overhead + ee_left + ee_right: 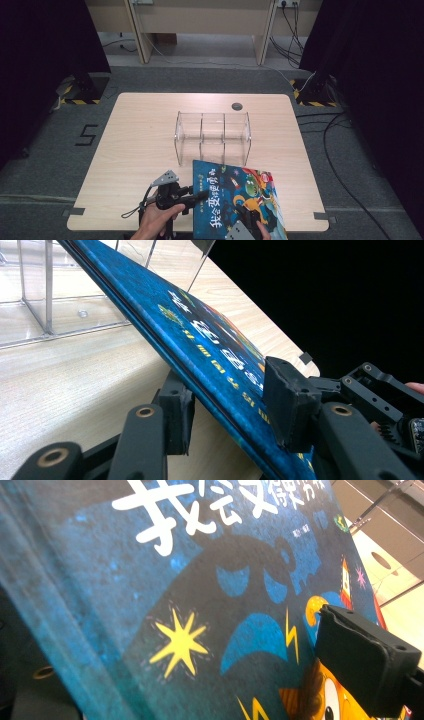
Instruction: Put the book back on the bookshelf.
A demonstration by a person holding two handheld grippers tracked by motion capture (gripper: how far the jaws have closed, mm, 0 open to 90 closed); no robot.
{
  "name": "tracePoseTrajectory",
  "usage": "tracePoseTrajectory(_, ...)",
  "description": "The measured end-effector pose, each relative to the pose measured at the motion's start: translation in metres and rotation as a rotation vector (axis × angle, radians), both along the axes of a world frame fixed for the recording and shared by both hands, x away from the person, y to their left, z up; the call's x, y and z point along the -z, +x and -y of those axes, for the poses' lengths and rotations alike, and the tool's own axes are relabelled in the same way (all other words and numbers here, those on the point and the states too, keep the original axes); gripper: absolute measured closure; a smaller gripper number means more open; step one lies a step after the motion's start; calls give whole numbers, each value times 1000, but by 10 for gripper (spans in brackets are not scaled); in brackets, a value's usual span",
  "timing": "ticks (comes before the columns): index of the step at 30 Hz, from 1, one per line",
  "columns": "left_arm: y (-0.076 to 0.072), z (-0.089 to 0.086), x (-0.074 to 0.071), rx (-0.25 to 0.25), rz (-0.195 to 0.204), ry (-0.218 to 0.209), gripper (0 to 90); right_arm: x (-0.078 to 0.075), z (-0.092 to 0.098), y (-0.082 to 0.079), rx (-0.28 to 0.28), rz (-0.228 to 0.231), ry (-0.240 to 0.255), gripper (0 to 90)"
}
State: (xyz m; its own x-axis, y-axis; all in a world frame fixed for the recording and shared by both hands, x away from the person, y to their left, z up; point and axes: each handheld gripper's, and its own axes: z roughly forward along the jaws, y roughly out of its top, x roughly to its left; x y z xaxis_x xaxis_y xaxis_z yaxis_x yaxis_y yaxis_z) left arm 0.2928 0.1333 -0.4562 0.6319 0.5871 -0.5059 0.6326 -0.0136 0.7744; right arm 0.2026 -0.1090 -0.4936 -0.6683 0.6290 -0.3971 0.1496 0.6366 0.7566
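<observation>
Clearly mid-carry: left tongs (227, 407) are clamped on the spine-side edge of the big blue hardcover picture book with white Chinese title lettering (210, 347), one black pad under the cover, the other pressing on top. In the high view the left tongs (192, 196) grip that book (240, 197) at its left edge, with the left hand (157, 220) behind them. Right tongs (248, 225) sit at the book's near bottom edge; in the right gripper view one black pad (367, 657) lies over the cover, the other jaw is hidden behind the book, and whether they pinch it I cannot tell, though they look spread wide. The book is tilted, lifted off the light wooden table (140, 150), far corner just in front of the clear acrylic three-slot organizer box (212, 136). Step in hand, I'd judge: bringing the book up to slot it. The next move calls for standing the book upright, lining its edge with one compartment, then lowering it without knocking the thin dividers. The small dark round grommet (237, 106) is well behind the box
</observation>
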Motion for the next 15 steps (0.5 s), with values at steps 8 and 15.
tracePoseTrajectory(8,1,1,2,-8,10,0,547,-4,-2,-9,-8,67,-25,348)
tracePoseTrajectory(15,0,1,-5,32,-27,-66,465,-13,9,-15,57,92,104,442)
